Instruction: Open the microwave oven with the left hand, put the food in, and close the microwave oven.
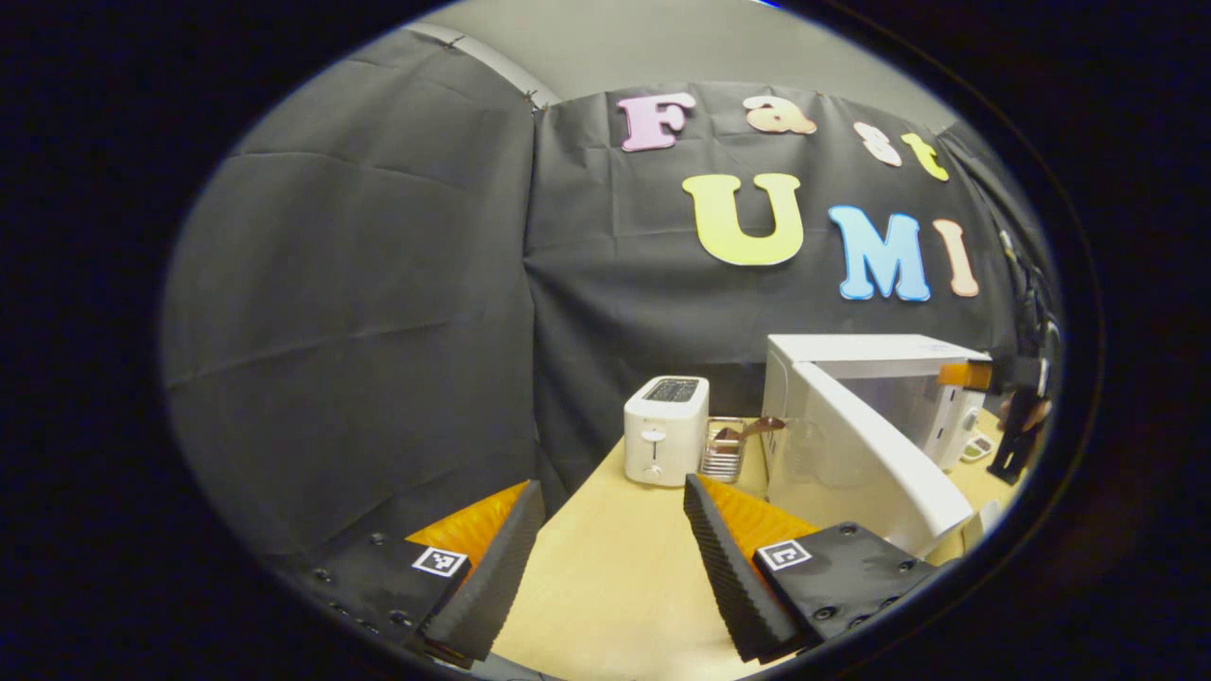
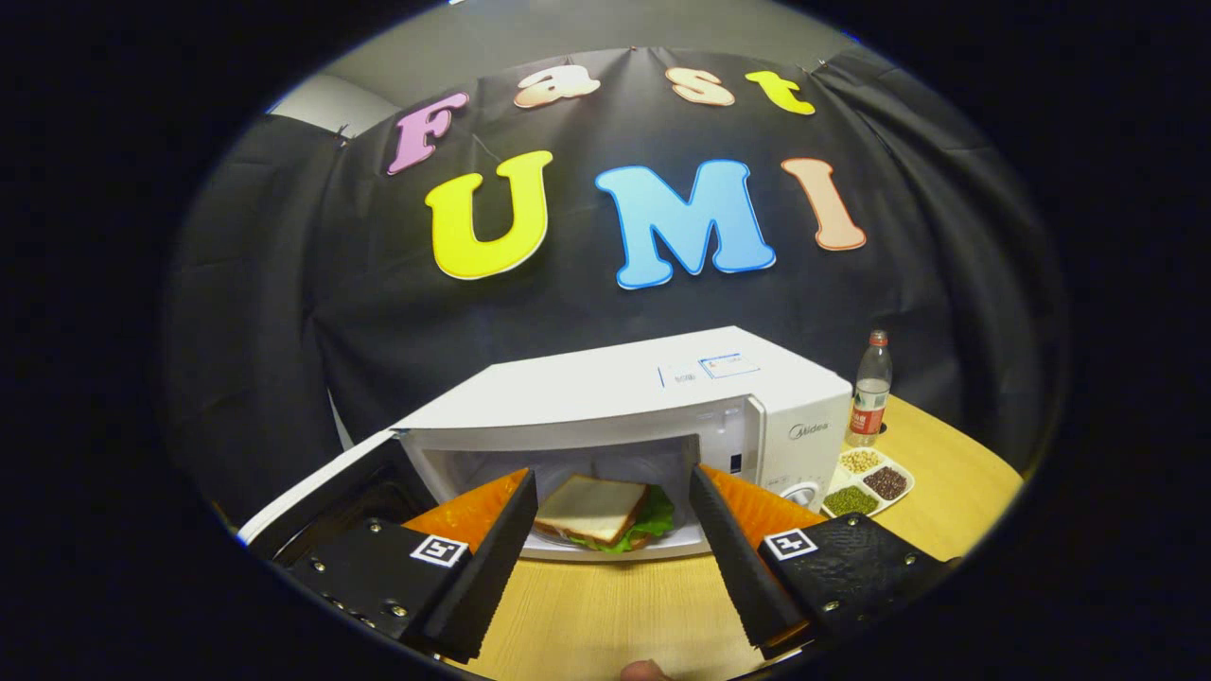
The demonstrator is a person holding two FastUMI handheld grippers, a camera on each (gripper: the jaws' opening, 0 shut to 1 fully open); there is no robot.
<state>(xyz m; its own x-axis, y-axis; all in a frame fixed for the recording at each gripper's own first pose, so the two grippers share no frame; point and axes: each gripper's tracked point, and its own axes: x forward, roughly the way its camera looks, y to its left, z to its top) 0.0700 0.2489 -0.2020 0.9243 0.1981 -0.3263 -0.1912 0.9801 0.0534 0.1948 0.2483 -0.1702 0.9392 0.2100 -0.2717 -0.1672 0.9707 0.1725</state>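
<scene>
The sandwich [image 2: 605, 514] sits inside the open microwave [image 2: 662, 397], both tools spread and empty, so the left tool [image 1: 605, 558] should push the stiff, light-swinging door [image 1: 870, 463] at its outer edge.

Light wood-grain counter [image 2: 605, 615]. Standing directly on it: white microwave oven [image 2: 605, 397], door swung open; plastic bottle [image 2: 868, 388] to its right; a divided tray [image 2: 866, 482] of beans just beside; white toaster [image 1: 665, 430] with metal rack [image 1: 724, 452] alongside.
</scene>
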